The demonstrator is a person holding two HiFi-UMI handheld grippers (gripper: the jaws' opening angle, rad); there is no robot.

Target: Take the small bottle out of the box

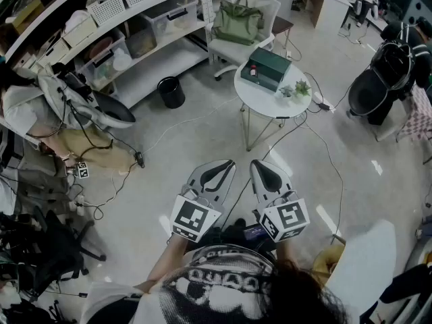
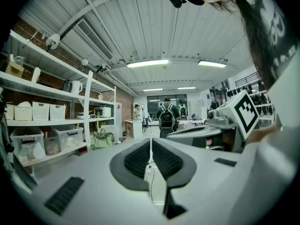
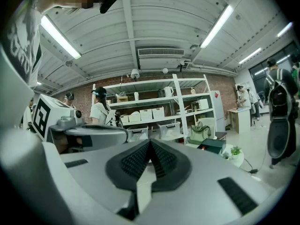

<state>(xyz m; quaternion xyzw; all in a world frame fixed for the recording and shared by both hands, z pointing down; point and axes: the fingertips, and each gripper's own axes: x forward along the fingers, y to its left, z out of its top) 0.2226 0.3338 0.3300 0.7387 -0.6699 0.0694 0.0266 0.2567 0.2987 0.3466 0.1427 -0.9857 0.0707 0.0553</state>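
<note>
Both my tongs are shut on nothing: left gripper [image 1: 214, 174] and right gripper [image 1: 268, 175] hang close to my body. The green box [image 1: 267, 67] sits on the round table [image 1: 251, 98] well ahead, in line with the right gripper, the nearer one. A red-topped speck [image 1: 253, 71] at its left end may be the small bottle, but its axis is too small to tell. A potted plant [image 1: 295, 89] stands beside the box.

left gripper [image 1: 223, 167]: matt grey plastic, ribbed black pads [image 2: 136, 161]
box [image 1: 265, 68]: smooth, dark green, slight sheen
table [image 1: 270, 104]: smooth white top
bag [image 1: 236, 22]: soft green cloth
floor [image 1: 202, 130]: pale, glossy
</note>
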